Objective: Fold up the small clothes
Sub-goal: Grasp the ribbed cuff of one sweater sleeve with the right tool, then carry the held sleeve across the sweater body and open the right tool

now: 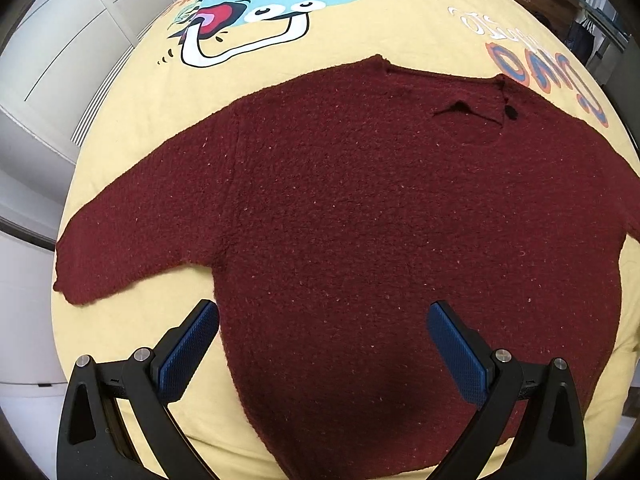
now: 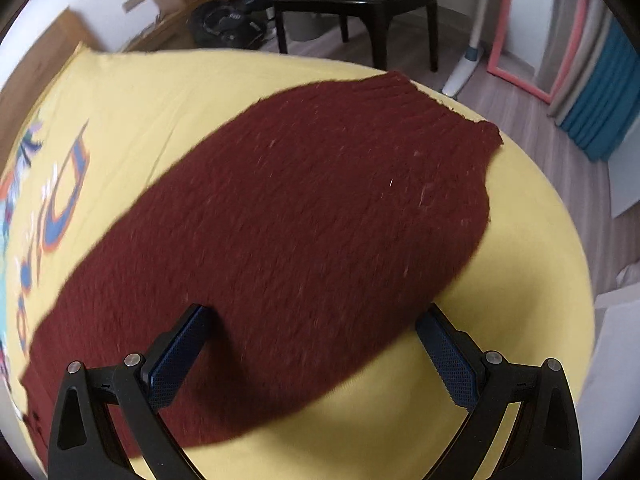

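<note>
On the yellow bed [image 1: 132,128] a maroon sweater [image 1: 360,208] lies flat, unfolded; both tongs, left [image 1: 322,344] and right [image 2: 312,344], hover spread wide, empty; next probably grab a sleeve.

Left gripper [image 1: 323,320]: jaws spread wide, blue pads [image 1: 188,350] facing each other, holding nothing, angled down and forward. Right gripper [image 2: 314,326]: likewise spread wide and holding nothing, blue pads [image 2: 448,358] apart, tilted downward.

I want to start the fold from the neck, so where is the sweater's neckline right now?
In the left wrist view the neckline sits at the far edge of the dark red sweater, right of centre, between the cartoon print and the orange lettering on the yellow sheet.
</note>
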A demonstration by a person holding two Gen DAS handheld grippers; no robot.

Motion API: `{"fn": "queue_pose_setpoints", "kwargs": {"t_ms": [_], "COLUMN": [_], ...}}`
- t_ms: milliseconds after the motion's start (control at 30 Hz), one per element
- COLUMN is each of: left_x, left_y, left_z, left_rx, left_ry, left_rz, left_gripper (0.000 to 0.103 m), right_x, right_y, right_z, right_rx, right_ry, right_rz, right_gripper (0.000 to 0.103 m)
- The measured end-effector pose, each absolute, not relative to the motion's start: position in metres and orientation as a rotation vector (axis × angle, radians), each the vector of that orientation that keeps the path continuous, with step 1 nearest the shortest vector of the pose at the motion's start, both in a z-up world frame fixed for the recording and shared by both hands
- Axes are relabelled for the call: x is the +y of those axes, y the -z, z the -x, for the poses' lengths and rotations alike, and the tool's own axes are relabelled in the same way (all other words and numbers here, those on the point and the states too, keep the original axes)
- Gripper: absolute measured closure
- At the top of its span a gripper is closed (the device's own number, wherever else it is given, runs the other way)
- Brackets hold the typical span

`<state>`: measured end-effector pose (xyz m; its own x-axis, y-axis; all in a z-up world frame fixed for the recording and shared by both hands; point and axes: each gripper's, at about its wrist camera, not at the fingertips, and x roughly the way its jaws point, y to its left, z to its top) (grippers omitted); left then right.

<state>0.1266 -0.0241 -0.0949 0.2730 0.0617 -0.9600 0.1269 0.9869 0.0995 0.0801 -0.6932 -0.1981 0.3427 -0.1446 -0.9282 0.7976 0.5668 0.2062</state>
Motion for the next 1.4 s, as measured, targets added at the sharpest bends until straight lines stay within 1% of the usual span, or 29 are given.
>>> {"fn": "queue_pose_setpoints", "kwargs": {"t_ms": [67, 133, 167, 200, 233, 267, 300, 400, 467, 800, 967, 1067, 1200, 1300, 1400], "left_x": [-0.024, -0.024, -0.024, -0.023, -0.022, -0.022, -0.023, -0.027, -0.028, -0.005, 0.006, 0.010, 0.019, 0.026, 0.033], "left_y": [0.096, 0.097, 0.097, 0.097, 0.097, 0.097, 0.096, 0.091, 0.092, 0.087, 0.086, 0.085, 0.092, 0.097, 0.101], "left_z": [-0.127, -0.127, -0.127, -0.127, -0.127, -0.126, -0.125, -0.118, -0.116, -0.123, -0.128, -0.128, -0.129, -0.131, -0.132], "left_rx": [1.297, 1.296, 1.292, 1.289, 1.288, 1.286, 1.274, 1.211, 1.209, 1.231, 1.232, 1.211, 1.228, 1.242, 1.252], "left_ry": [0.044, 0.032, 0.027, 0.024, 0.025, 0.030, 0.031, 0.014, 0.029, 0.076, 0.087, 0.091, 0.098, 0.089, 0.079], "left_rz": [-0.168, -0.188, -0.196, -0.200, -0.200, -0.202, -0.218, -0.310, -0.328, -0.211, -0.175, -0.189, -0.157, -0.143, -0.130], "left_gripper": [0.001, 0.001, 0.001, 0.001, 0.001, 0.001, 0.001, 0.001, 0.001, 0.001, 0.001, 0.001, 0.001, 0.001, 0.001], "right_x": [-0.702, -0.709, -0.712, -0.714, -0.719, -0.722, -0.723, -0.707, -0.688, -0.545, -0.477, -0.436, -0.386, -0.344, -0.301], "right_y": [0.200, 0.203, 0.203, 0.199, 0.196, 0.191, 0.184, 0.157, 0.133, -0.018, -0.060, -0.064, -0.047, -0.019, 0.023], "right_z": [-0.081, -0.085, -0.087, -0.089, -0.092, -0.093, -0.096, -0.110, -0.115, -0.149, -0.183, -0.205, -0.227, -0.240, -0.243], "right_rx": [1.023, 1.058, 1.078, 1.076, 1.067, 1.053, 1.045, 1.045, 1.014, 0.820, 0.785, 0.808, 0.861, 0.929, 1.019], "right_ry": [0.694, 0.695, 0.699, 0.692, 0.680, 0.655, 0.629, 0.613, 0.565, 0.299, 0.151, 0.079, -0.011, -0.078, -0.140], "right_rz": [-0.782, -0.806, -0.804, -0.802, -0.808, -0.824, -0.819, -0.668, -0.608, -0.287, -0.215, -0.180, -0.159, -0.141, -0.127], "right_gripper": [0.001, 0.009, 0.020, 0.047, 0.064, 0.088, 0.087, 0.088, 0.088, 0.088, 0.088, 0.088, 0.088, 0.088, 0.088]}}
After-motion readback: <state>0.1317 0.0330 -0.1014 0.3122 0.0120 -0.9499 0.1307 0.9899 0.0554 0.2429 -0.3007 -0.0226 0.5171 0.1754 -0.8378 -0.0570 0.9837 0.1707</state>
